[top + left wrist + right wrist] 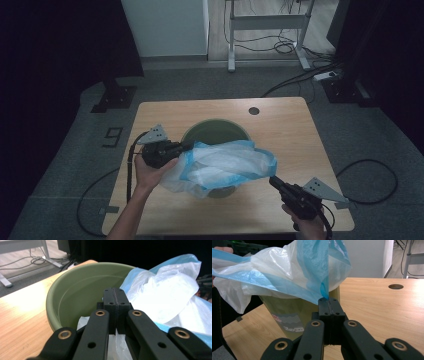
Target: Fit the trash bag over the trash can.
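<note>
**Over bin mouth, table centre: liner held stretched, not yet seated**

At table centre [280,120], green bin [216,131] upright, mouth open. White liner bag with blue rim band [225,165] draped across near half of bin mouth, from 9 o'clock round to 4 o'clock.

Left gripper [181,148] at bin's 9 o'clock: jaws clenched, bag film pinched between them just inside bin rim [53,290]. Right gripper [274,181] at bin's 4 o'clock, clear of the wall: jaws closed on blue band [323,290], film pulled taut upward.

Judged step: opening bag mouth and hooking it over rim.

To do well:
- Keep both pinches on the band, not on thin white film; tearing likely otherwise.
- Spread grippers apart toward 9 and 3 o'clock, opening the mouth wider than rim.
- Carry far edge toward 12 o'clock first, then lower band outside rim.
- Avoid sideways pull; bin looks light, may tip or slide.
</note>
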The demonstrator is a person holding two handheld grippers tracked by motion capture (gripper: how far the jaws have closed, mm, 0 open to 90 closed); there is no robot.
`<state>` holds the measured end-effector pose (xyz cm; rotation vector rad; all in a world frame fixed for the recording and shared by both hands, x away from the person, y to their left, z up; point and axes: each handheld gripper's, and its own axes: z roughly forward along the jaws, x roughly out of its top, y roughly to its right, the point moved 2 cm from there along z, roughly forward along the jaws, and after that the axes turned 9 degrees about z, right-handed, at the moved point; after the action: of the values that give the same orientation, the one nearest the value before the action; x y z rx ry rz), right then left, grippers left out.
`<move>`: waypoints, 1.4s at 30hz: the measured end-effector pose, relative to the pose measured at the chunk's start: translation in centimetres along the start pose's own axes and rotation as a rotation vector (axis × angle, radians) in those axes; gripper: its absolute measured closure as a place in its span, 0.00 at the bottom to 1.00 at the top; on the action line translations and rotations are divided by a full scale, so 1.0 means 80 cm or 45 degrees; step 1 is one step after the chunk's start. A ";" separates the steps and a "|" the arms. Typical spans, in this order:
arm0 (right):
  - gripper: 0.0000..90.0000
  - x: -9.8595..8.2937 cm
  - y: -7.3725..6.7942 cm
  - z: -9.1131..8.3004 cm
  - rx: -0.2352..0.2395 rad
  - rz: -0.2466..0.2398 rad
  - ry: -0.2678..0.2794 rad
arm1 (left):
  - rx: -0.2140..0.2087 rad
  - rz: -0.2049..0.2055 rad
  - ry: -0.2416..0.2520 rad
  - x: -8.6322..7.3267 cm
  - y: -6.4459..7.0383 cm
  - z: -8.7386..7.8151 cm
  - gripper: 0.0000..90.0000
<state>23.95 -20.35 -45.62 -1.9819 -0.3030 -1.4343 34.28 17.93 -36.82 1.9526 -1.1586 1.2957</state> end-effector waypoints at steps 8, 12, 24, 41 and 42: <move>0.94 -0.001 -0.005 -0.004 0.022 -0.017 0.008 | 0.096 0.015 0.136 0.005 -0.003 -0.016 1.00; 0.63 0.016 -0.007 -0.012 0.008 -0.044 0.058 | 0.102 0.031 0.161 0.004 -0.003 -0.018 1.00; 0.59 0.088 -0.011 0.009 0.132 -0.023 -0.017 | 0.166 0.086 0.189 0.009 -0.001 -0.015 1.00; 0.96 0.113 -0.022 0.045 0.006 -0.321 0.029 | 0.295 0.095 0.289 0.022 -0.043 -0.010 1.00; 0.96 0.119 -0.023 0.045 0.005 -0.325 0.041 | 0.299 0.081 0.305 0.023 -0.047 -0.011 1.00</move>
<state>29.20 -18.52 -36.91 -1.9691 -0.5609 -1.6190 37.45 19.81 -34.66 1.8660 -0.9952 1.7136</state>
